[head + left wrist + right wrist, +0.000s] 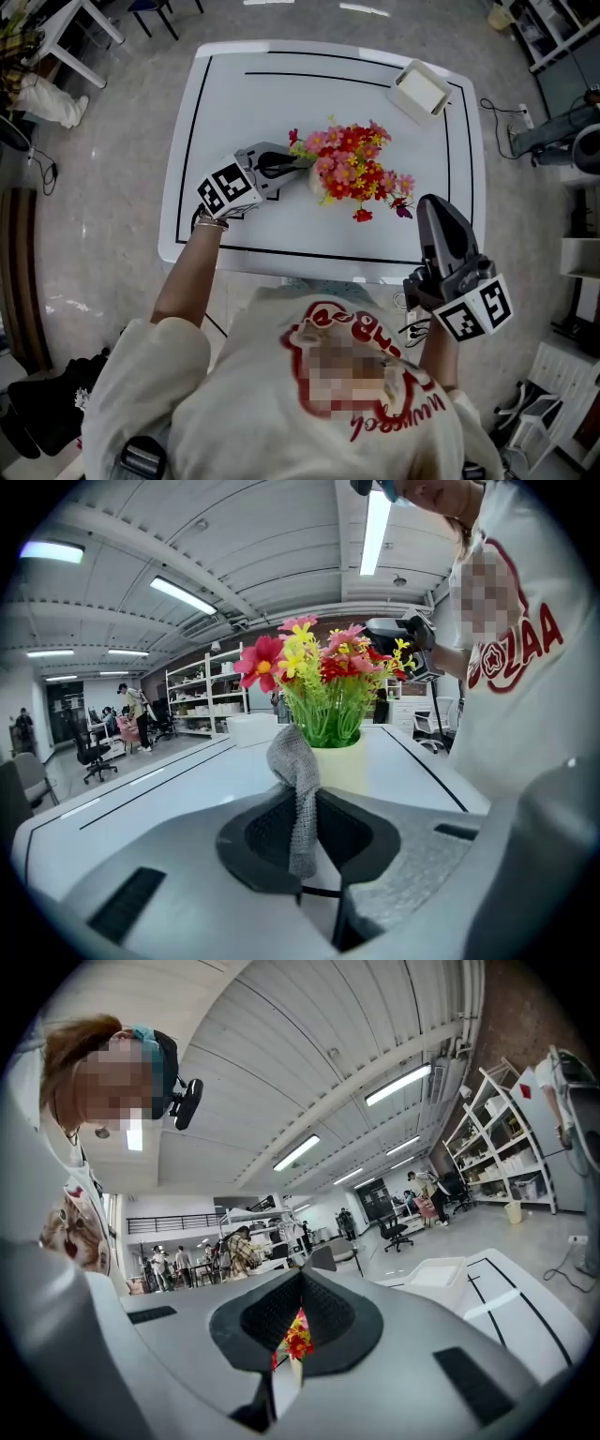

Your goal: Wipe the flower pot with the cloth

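Note:
A pale pot [315, 180] of red, pink and yellow flowers [354, 171] stands near the middle of the white table [234, 103]. My left gripper [298, 167] reaches in from the left, its tips close beside the pot. In the left gripper view it [300, 794] is shut on a grey knitted cloth [292, 761], which sticks up in front of the pot [339, 764]; whether the cloth touches the pot I cannot tell. My right gripper [431, 208] hovers over the table's front right part, apart from the pot. Its jaws [302, 1277] are shut with nothing held.
A white rectangular box [421, 90] sits at the table's far right corner, also in the right gripper view [441, 1274]. Black border lines run round the tabletop. Chairs, shelves and people stand in the room beyond.

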Available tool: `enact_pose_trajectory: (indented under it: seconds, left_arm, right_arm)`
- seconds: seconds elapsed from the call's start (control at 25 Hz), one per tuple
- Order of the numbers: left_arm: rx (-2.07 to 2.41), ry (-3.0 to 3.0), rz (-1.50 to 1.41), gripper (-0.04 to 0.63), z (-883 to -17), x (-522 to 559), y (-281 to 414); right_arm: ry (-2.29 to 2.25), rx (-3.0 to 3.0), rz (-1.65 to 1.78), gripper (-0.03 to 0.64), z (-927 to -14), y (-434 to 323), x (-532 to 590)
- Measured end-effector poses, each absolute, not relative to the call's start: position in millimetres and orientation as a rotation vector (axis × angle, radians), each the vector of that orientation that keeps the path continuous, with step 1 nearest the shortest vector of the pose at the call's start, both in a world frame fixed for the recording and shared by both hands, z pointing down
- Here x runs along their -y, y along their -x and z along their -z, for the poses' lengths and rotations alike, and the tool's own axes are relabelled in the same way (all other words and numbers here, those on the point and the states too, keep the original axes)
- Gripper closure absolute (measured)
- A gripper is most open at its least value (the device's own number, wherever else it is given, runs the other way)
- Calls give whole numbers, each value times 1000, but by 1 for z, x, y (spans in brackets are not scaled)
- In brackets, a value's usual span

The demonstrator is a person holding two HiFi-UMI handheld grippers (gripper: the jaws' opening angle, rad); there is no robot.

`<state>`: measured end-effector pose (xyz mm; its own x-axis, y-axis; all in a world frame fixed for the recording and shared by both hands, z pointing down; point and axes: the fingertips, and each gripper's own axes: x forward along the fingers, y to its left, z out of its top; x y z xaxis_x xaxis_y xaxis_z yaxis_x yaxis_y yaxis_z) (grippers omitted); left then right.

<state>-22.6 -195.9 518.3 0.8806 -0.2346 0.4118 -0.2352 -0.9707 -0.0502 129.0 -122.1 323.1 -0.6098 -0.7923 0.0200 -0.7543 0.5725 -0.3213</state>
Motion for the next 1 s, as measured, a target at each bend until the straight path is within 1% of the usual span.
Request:
enact_pose_trajectory:
  seconds: [0.56,1.0]
  left_arm:
    - [480,-3036,-685,549,-520,186,25]
    - [469,-3037,-657,549,-517,167,23]
  right_arm:
    - [1297,-2678,466,618,-325,-126,116]
    - [1275,-2685,468,617,-325,-118,112]
